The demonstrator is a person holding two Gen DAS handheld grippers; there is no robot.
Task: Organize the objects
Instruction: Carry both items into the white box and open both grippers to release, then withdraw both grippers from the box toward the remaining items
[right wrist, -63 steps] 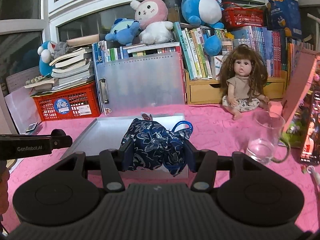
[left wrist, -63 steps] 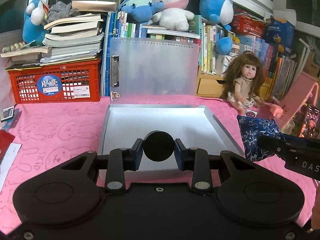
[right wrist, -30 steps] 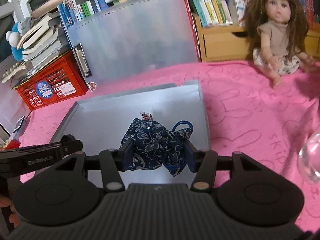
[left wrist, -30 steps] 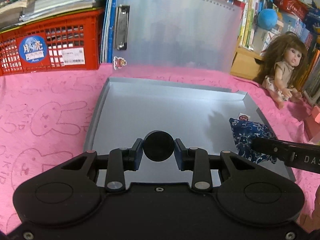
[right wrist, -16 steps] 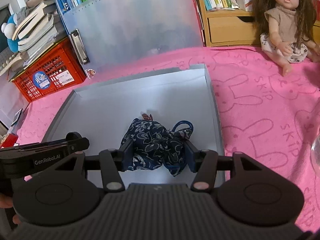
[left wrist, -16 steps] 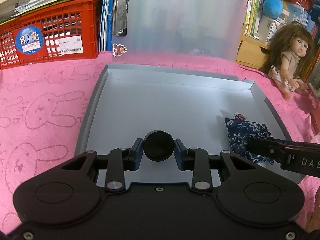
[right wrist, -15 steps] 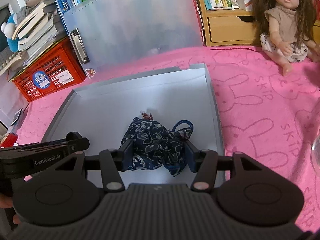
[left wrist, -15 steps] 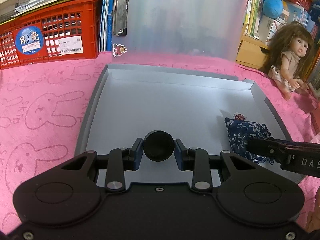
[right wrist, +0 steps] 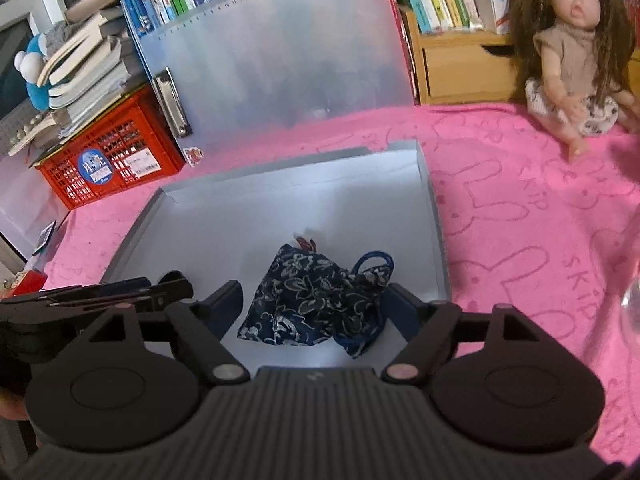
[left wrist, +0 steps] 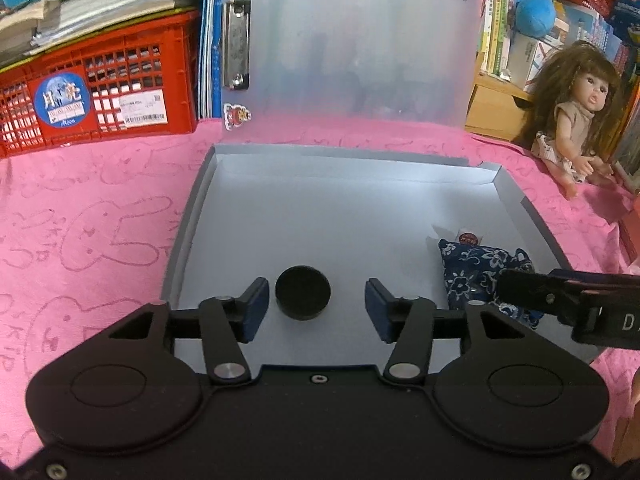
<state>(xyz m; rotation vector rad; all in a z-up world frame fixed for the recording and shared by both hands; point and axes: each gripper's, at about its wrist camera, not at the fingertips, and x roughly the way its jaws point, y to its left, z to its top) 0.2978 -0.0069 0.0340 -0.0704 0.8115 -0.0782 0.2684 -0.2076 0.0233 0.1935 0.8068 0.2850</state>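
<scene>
Left wrist view: the left gripper (left wrist: 313,309) is spread wide, holding nothing; a black puck (left wrist: 303,297) lies between its fingers on the grey tray (left wrist: 192,216). A red crate (left wrist: 100,92), clipboard (left wrist: 348,48) and doll (left wrist: 576,120) ring the pink rabbit-print cloth (left wrist: 88,216).

Right wrist view: the right gripper (right wrist: 312,312) is parted around the blue floral pouch (right wrist: 312,300), which rests in the tray (right wrist: 432,216); whether the fingers touch it is unclear.

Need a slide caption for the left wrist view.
Open left hand-held gripper around a black disc resting in the grey tray, blue floral pouch alongside.
</scene>
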